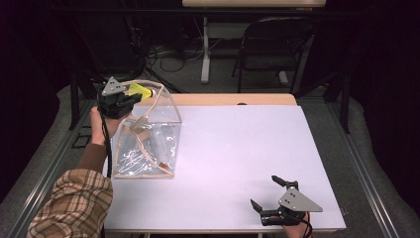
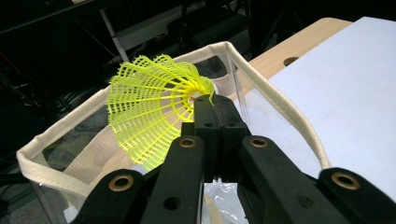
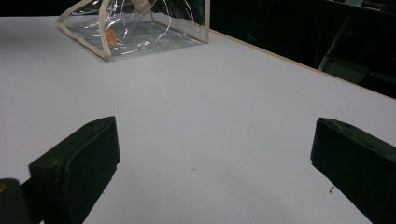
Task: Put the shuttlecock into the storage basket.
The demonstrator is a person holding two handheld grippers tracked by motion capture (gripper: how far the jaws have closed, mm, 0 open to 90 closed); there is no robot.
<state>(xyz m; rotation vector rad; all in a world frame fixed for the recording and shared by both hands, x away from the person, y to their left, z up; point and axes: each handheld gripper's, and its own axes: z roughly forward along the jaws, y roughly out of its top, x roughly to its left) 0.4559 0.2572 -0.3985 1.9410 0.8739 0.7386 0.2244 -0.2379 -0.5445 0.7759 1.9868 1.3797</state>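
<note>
2 tools in play: I am holding my left tool [image 2: 215, 105] clamped on the yellow shuttlecock [image 2: 154, 107] just above the clear bag's [image 1: 148, 144] open mouth, skirt pointing away, while my right tool [image 1: 275, 197] is resting apart, far across the bench [image 1: 237, 148].

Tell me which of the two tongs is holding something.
The left tongs, up at the rim of the clear bag, are shut on the yellow shuttlecock. The right tongs, near the table's front edge, stand wide open with nothing between them.
</note>
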